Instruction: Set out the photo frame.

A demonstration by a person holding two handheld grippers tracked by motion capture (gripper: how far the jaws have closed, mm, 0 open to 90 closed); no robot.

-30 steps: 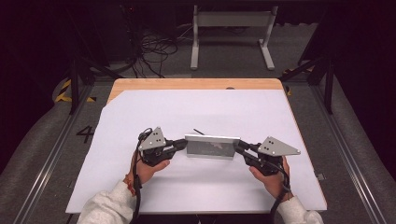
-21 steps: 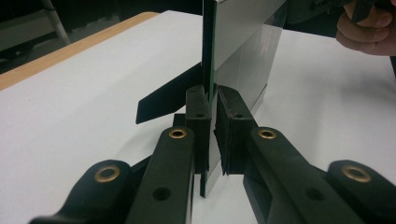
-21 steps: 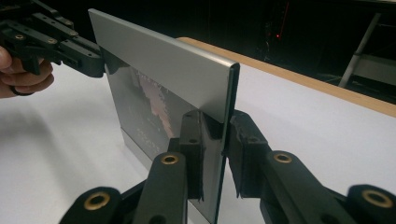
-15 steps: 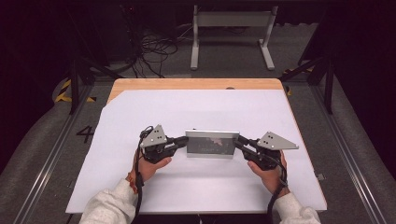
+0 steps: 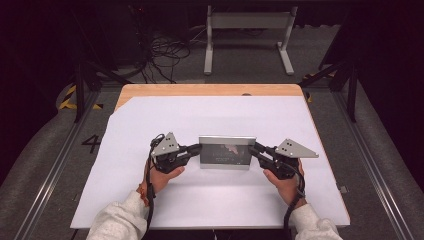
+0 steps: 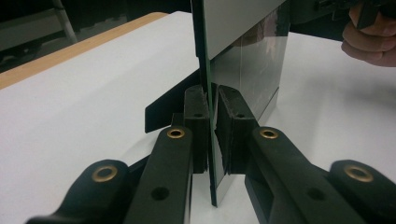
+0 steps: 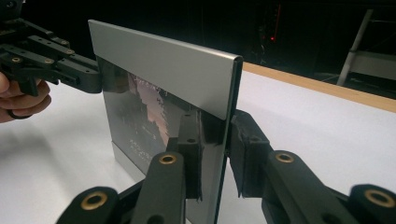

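High view: the panel (image 5: 227, 152) stands on edge mid-tabletop (image 5: 200, 115), between both grippers. Left gripper view: the left hand-held gripper (image 6: 212, 107) clamps the panel's edge. Right gripper view: the right hand-held gripper (image 7: 215, 128) pinches the opposite edge; uneven pull could tip or twist it.

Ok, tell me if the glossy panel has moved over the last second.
Yes, slightly. In the high view the panel has its top edge nearer the wooden table edge now, its bottom edge about where it was: it looks tipped more upright.
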